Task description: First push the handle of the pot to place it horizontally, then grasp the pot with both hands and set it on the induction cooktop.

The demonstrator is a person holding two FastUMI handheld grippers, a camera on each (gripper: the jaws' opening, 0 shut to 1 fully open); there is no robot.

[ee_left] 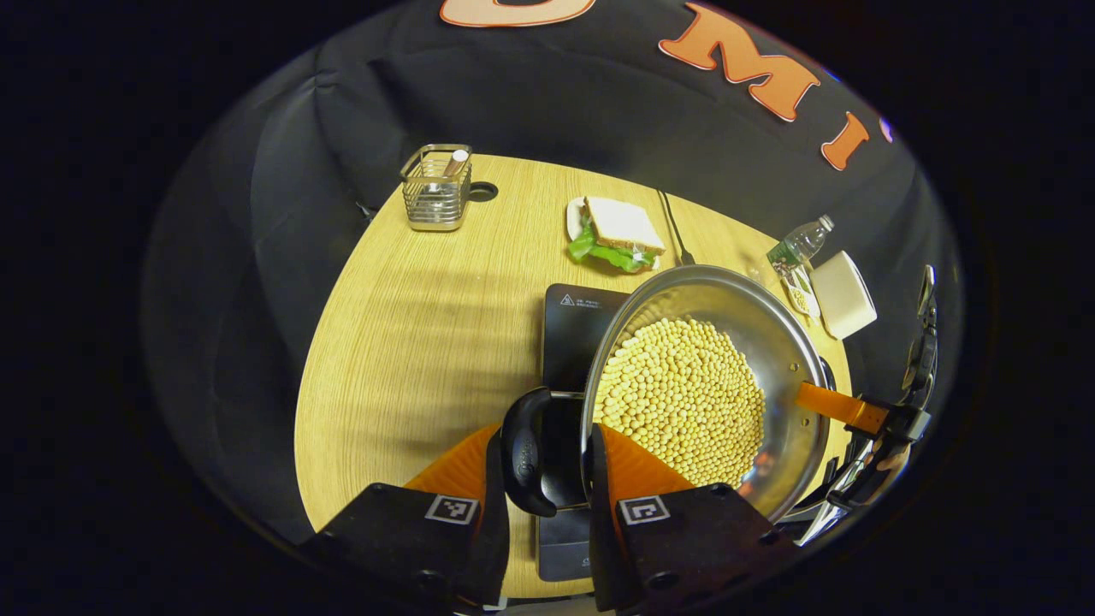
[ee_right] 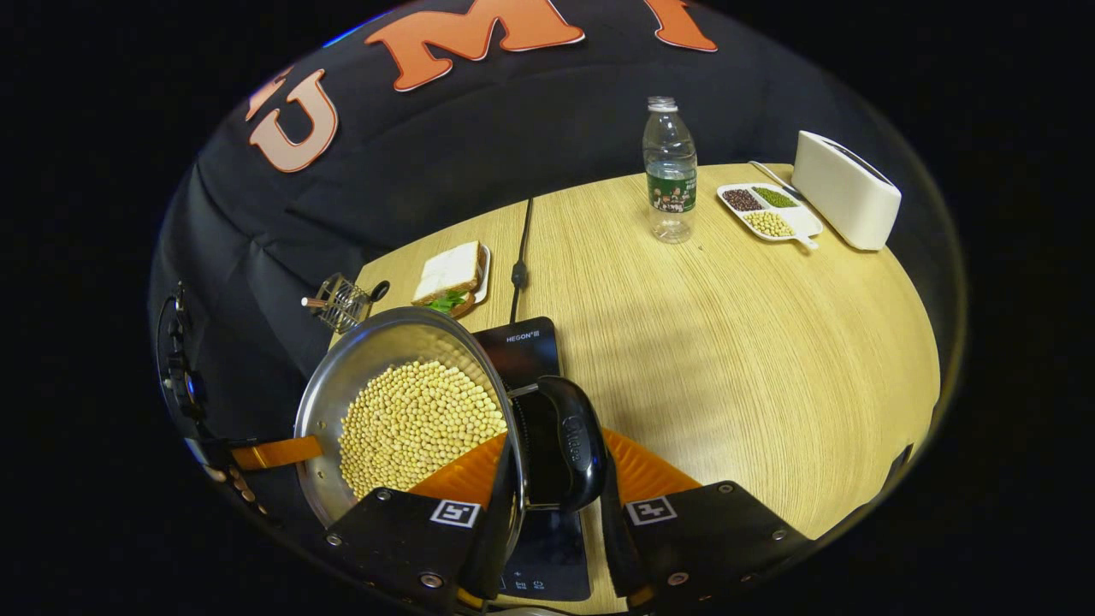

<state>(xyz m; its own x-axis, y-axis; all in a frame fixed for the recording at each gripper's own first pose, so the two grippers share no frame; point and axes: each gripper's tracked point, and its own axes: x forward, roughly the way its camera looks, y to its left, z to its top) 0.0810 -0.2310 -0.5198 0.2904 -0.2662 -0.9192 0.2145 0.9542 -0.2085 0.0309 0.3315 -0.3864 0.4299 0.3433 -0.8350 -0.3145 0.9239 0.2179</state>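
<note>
The round steel pot of yellow beans [ee_left: 710, 385] hangs between both tongs, each clamped on a black side handle [ee_left: 526, 449], directly above the black induction cooktop [ee_right: 522, 342].

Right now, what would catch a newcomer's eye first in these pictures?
The steel pot heaped with yellow beans, held over the black induction cooktop, both grippers clamped on its black side handles. Behind it, a sandwich sits near the table's far edge.

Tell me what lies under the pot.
Under the pot sits the black induction cooktop; its near edge shows between the gripper fingers. The pot hides the cooktop's middle, so contact cannot be judged.
</note>
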